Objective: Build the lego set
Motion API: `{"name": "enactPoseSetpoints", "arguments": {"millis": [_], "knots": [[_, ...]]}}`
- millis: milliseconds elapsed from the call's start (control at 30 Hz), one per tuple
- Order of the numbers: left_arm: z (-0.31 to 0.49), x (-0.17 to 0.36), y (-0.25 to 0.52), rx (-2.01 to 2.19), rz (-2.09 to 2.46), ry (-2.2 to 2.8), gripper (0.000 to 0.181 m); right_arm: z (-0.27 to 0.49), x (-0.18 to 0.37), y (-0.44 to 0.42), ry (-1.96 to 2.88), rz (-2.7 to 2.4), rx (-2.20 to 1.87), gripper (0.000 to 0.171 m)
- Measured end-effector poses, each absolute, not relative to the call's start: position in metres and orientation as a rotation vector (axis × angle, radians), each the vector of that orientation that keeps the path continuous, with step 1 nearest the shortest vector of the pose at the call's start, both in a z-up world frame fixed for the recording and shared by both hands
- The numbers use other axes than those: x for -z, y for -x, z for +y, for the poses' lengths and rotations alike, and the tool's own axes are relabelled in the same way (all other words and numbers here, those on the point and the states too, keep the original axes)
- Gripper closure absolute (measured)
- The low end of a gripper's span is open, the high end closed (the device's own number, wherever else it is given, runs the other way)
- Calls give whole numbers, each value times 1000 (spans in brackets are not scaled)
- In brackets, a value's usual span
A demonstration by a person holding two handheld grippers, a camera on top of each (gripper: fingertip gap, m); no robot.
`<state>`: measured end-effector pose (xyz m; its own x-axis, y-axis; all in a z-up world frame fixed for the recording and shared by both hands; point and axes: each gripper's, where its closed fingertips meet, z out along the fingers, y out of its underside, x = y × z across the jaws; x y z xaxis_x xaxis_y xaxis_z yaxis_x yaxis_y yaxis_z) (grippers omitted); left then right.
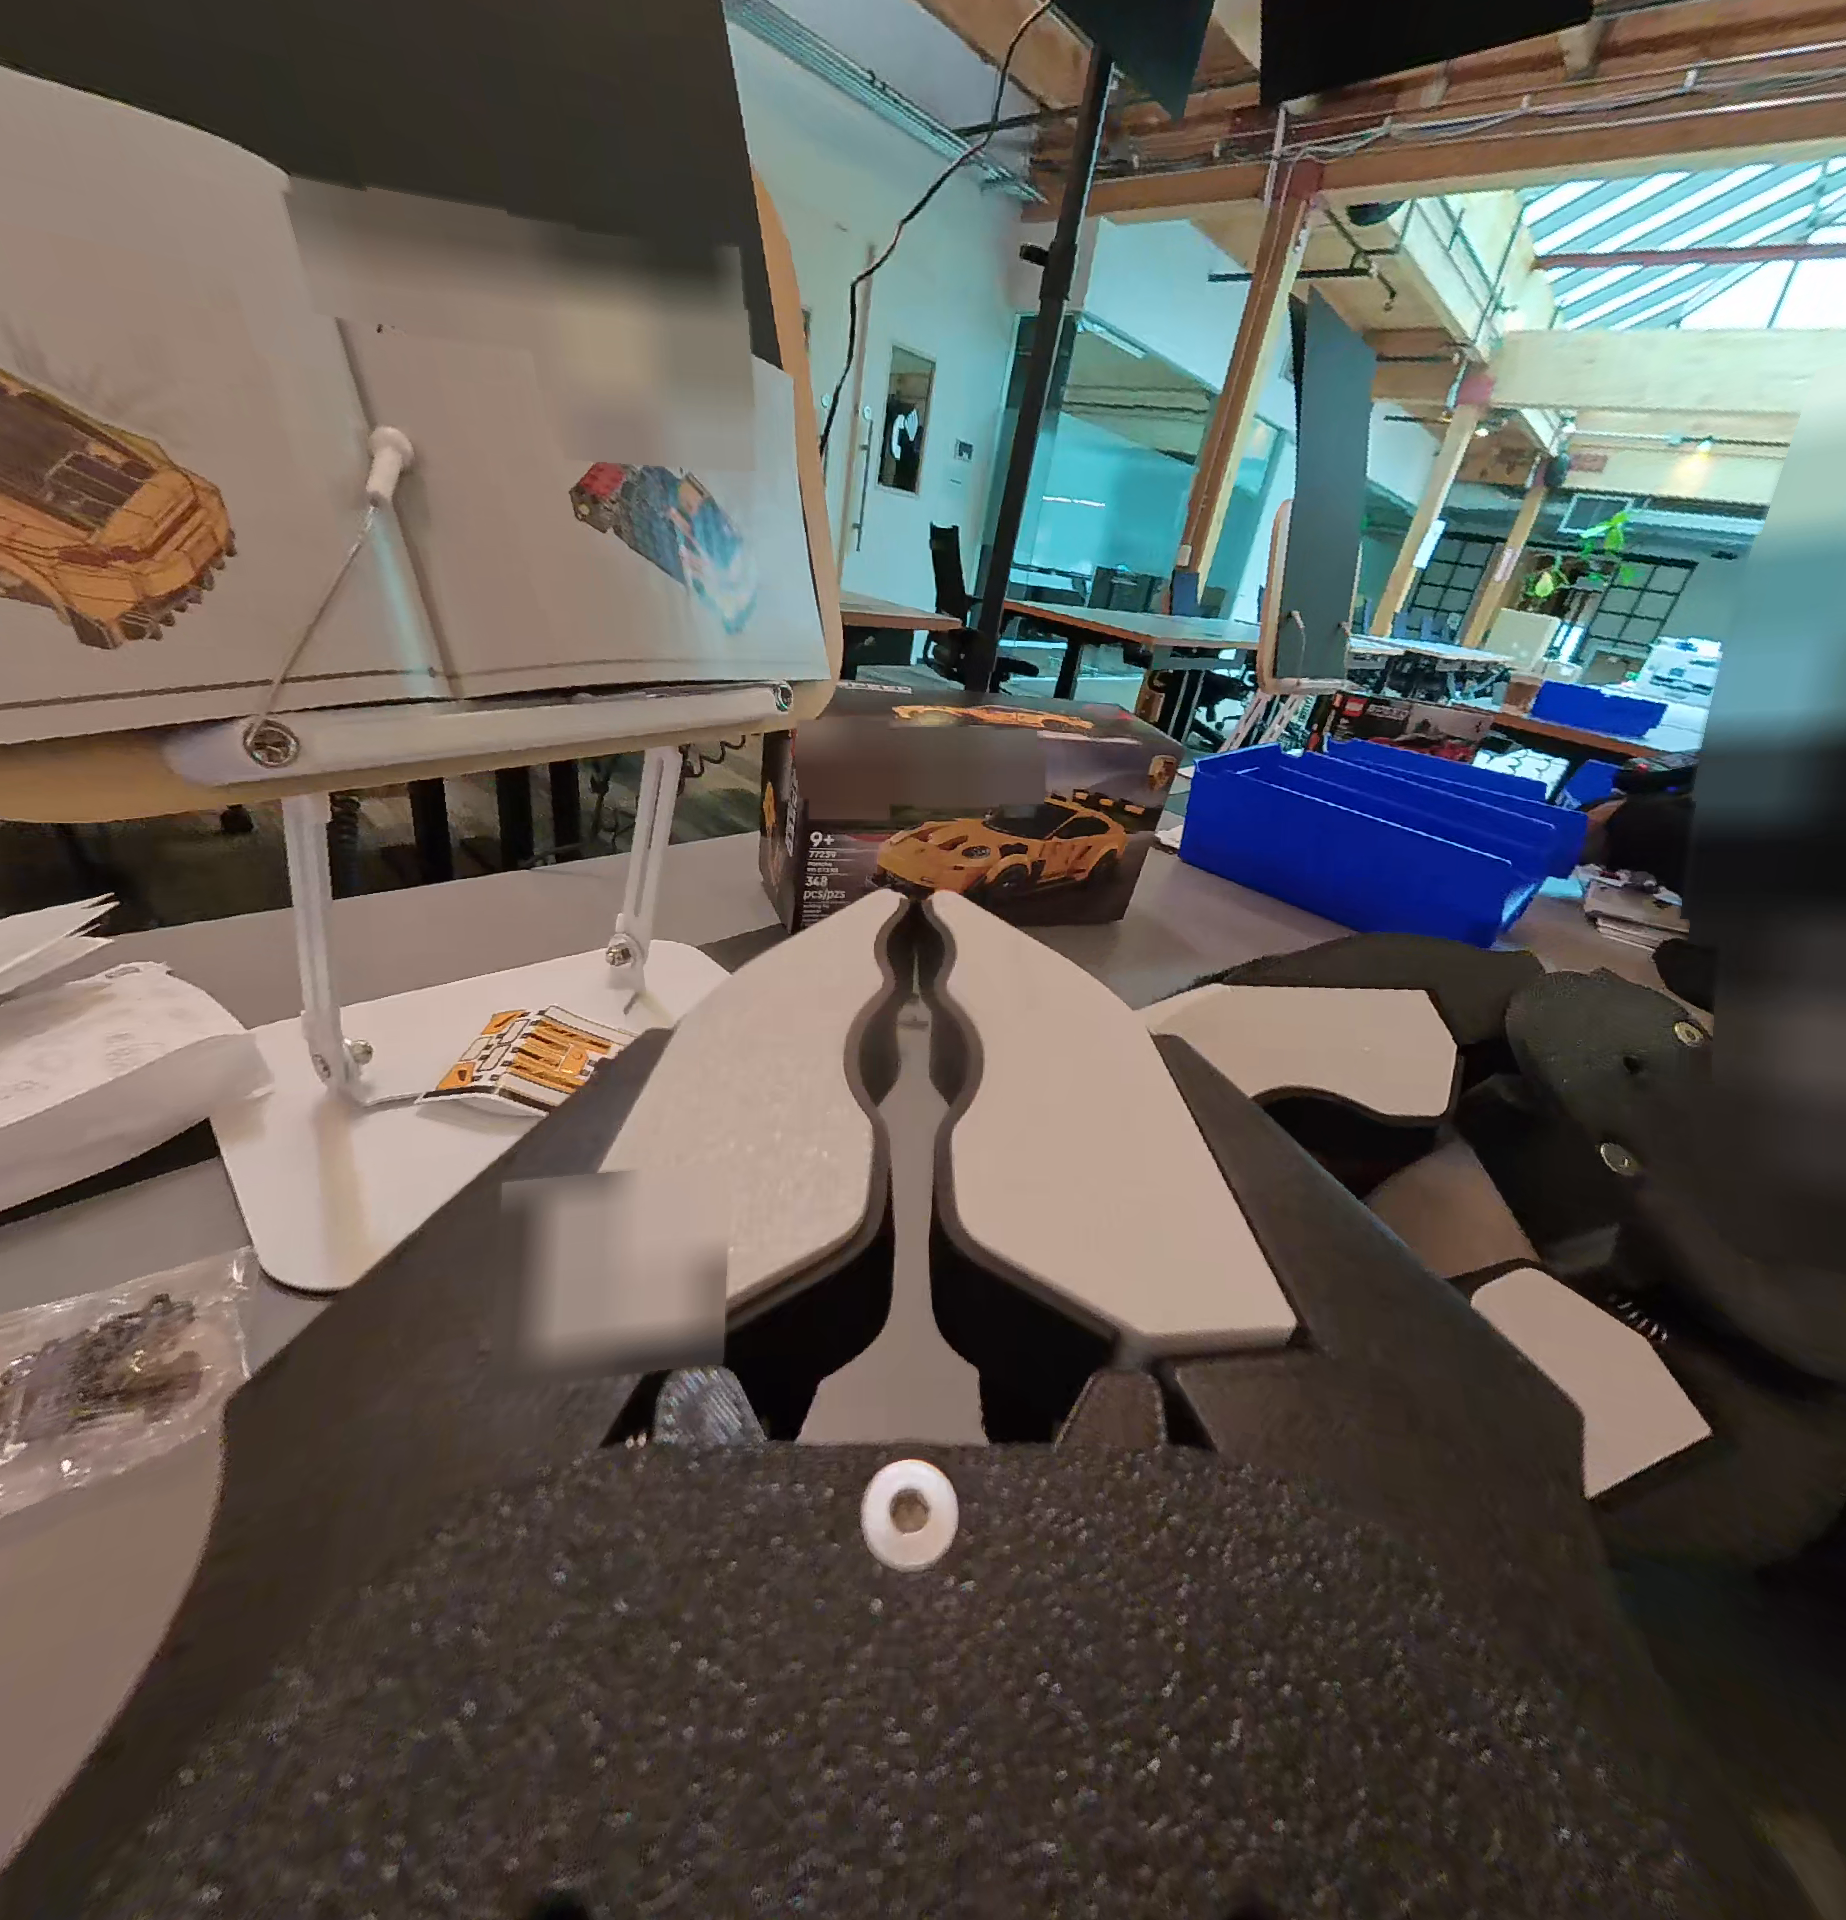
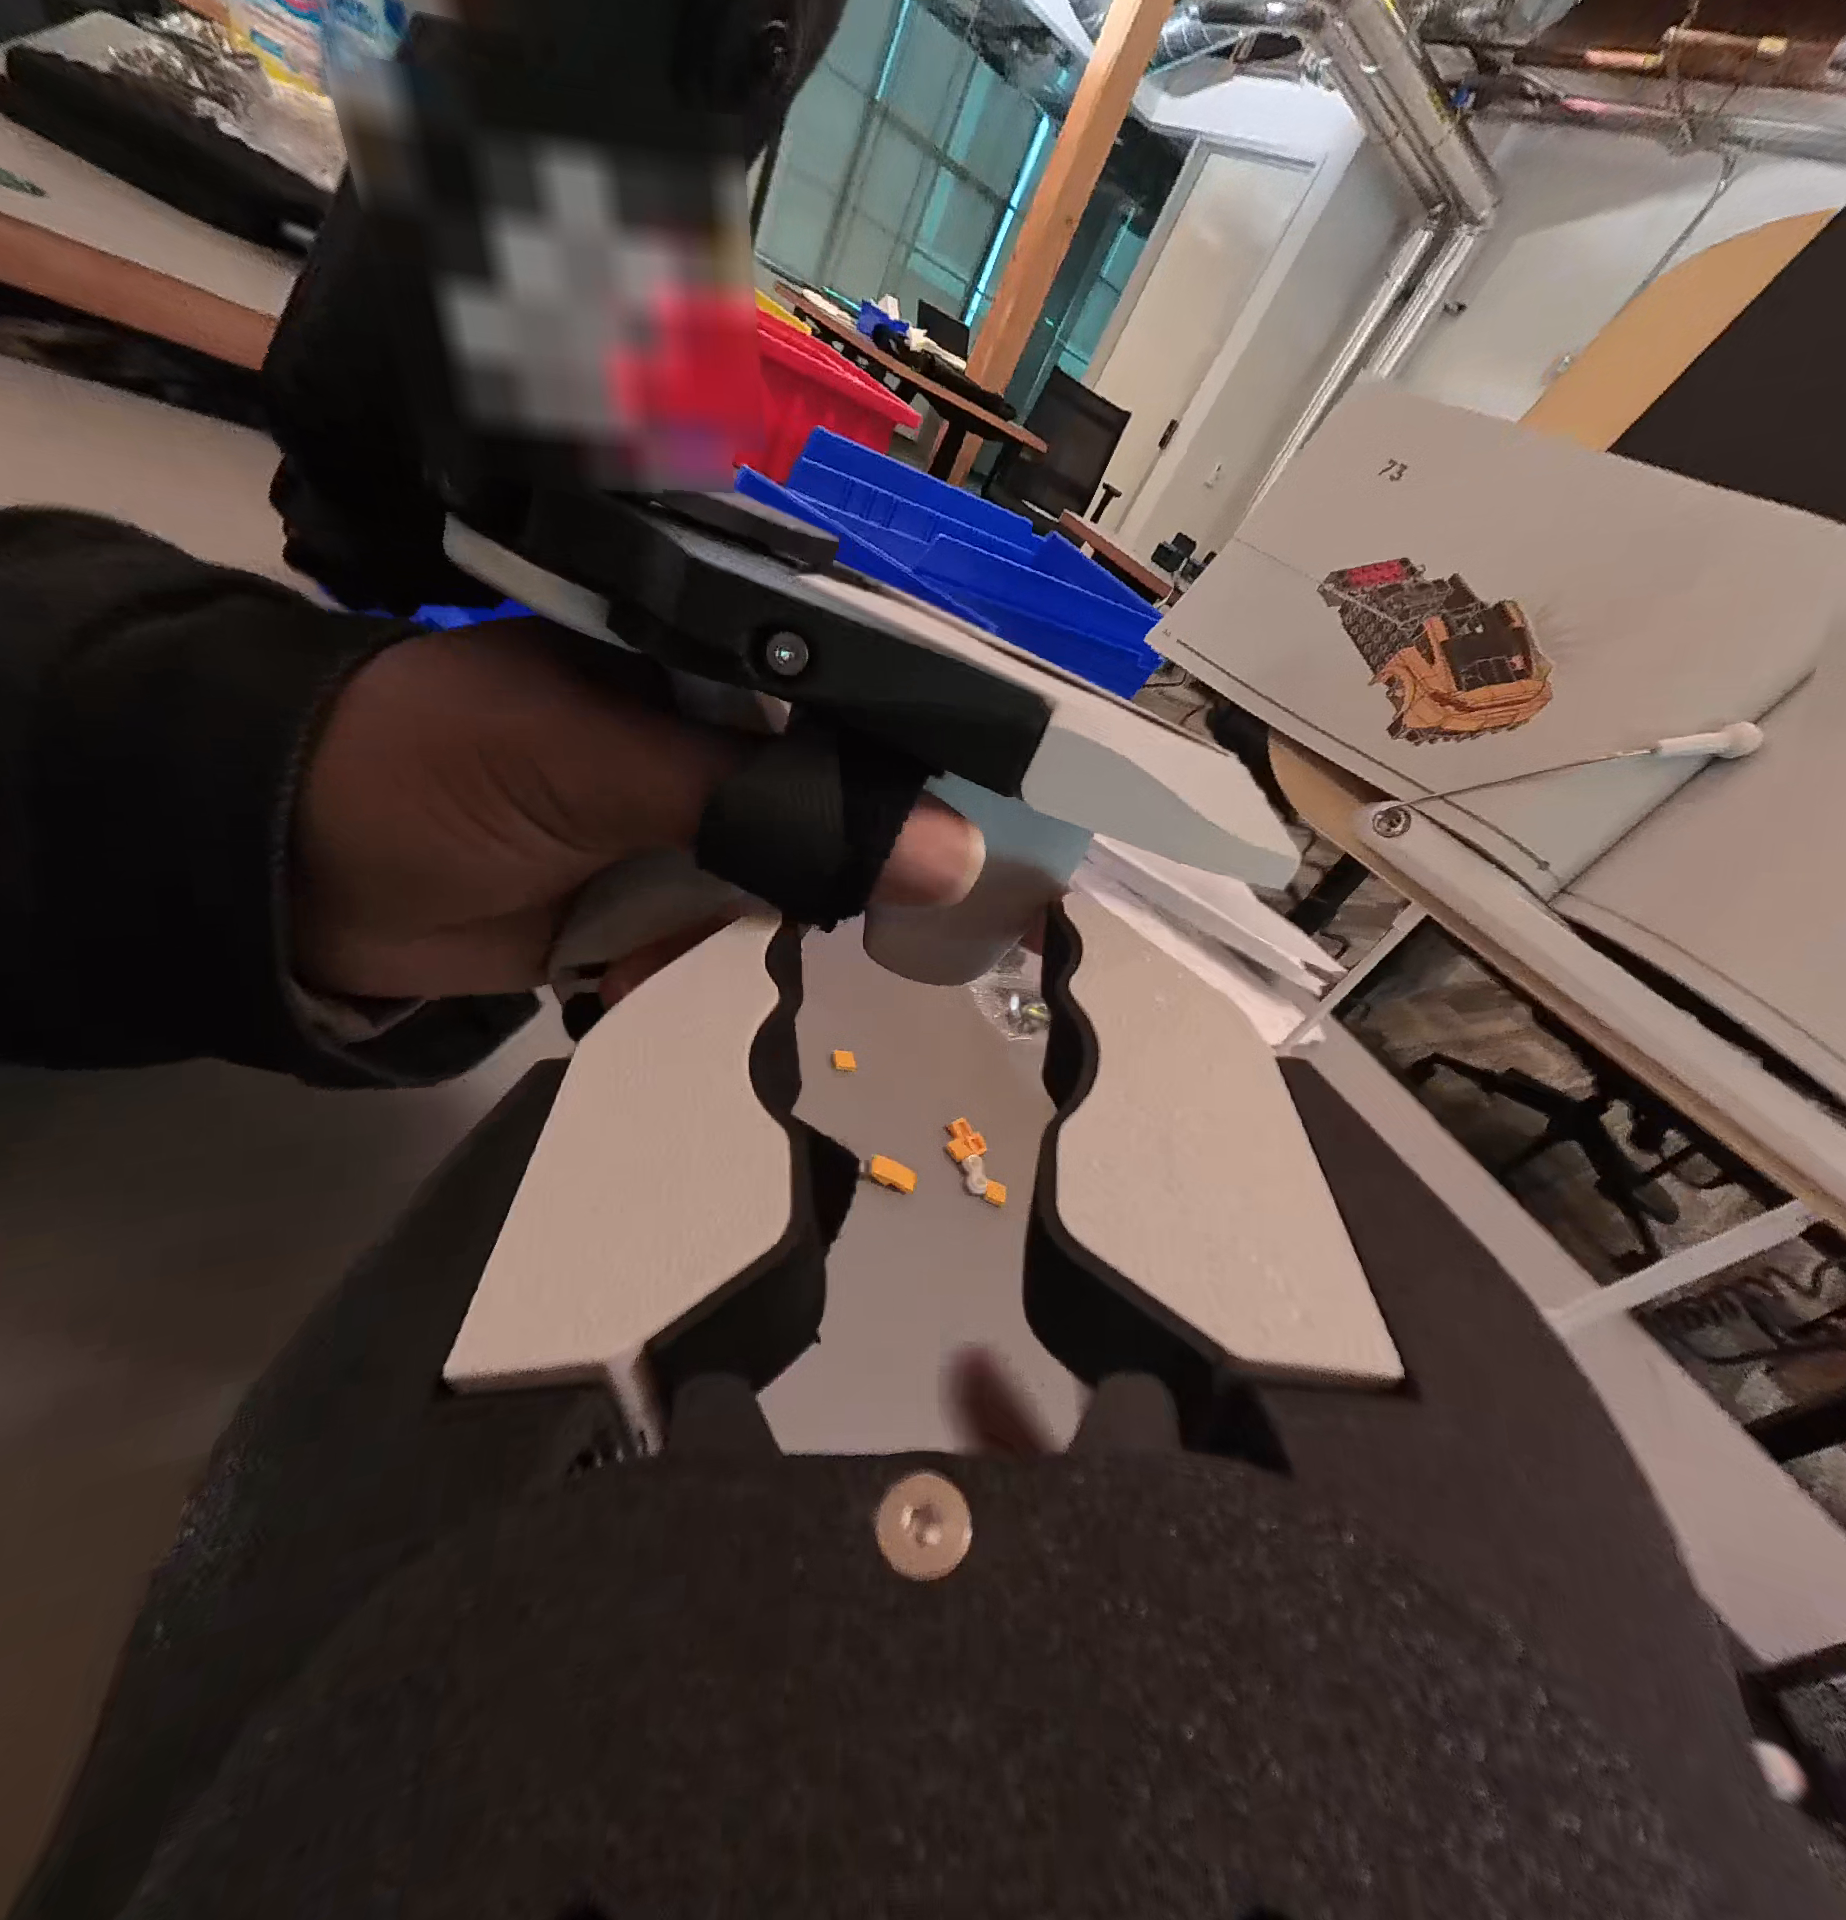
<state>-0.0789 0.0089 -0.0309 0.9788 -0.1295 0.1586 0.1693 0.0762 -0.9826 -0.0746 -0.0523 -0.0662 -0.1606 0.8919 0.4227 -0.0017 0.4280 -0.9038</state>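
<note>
In the left wrist view my left gripper [image 1: 914, 914] is shut, its white fingers [image 1: 773, 1122] almost touching; a tiny pale speck sits in the gap, too small to identify. In the right wrist view my right gripper [image 2: 921, 930] is open and empty, held above the grey table [image 2: 898, 1299]. Several small orange Lego pieces [image 2: 893, 1172] and one white piece [image 2: 973, 1176] lie loose on the table between its fingers. The left gripper [image 2: 1158, 800], held in a gloved hand [image 2: 503, 810], crosses just beyond the right fingertips. The right gripper also shows in the left wrist view [image 1: 1314, 1049], at the right.
An open instruction booklet [image 1: 379, 468] rests on a white stand [image 1: 316, 1164]; it also shows in the right wrist view [image 2: 1470, 623]. Nearby are the Lego box [image 1: 960, 821], a blue bin [image 1: 1366, 831], an orange sticker sheet [image 1: 529, 1060], a bag of dark pieces [image 1: 88, 1371] and a red bin [image 2: 815, 395].
</note>
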Motion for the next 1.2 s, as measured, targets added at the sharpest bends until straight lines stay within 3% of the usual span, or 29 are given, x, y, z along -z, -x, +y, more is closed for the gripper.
{"name": "enactPoseSetpoints", "arguments": {"millis": [333,400,467,567,733,867,1100,1200], "knots": [[8,25,85,163,-52,1460,181,-63,65,82,981,-1488,-1231,111],[9,20,88,195,-63,1453,181,-58,61,83,988,-1461,-1159,117],[5,9,98,203,-119,1411,181,-42,51,78,867,-1422,-1005,171],[-5,1,125,90,-159,1376,181,9,32,71,868,-1290,-881,171],[0,16,135,39,-147,1425,181,160,-22,73,984,-1030,-631,171],[6,30,145,-28,-128,1476,181,235,-30,98,1086,-971,-631,128],[39,28,172,-217,-32,1551,180,258,-20,129,1124,-987,-707,97],[58,13,179,-233,-19,1543,173,264,-16,134,1123,-1009,-688,92]]}}
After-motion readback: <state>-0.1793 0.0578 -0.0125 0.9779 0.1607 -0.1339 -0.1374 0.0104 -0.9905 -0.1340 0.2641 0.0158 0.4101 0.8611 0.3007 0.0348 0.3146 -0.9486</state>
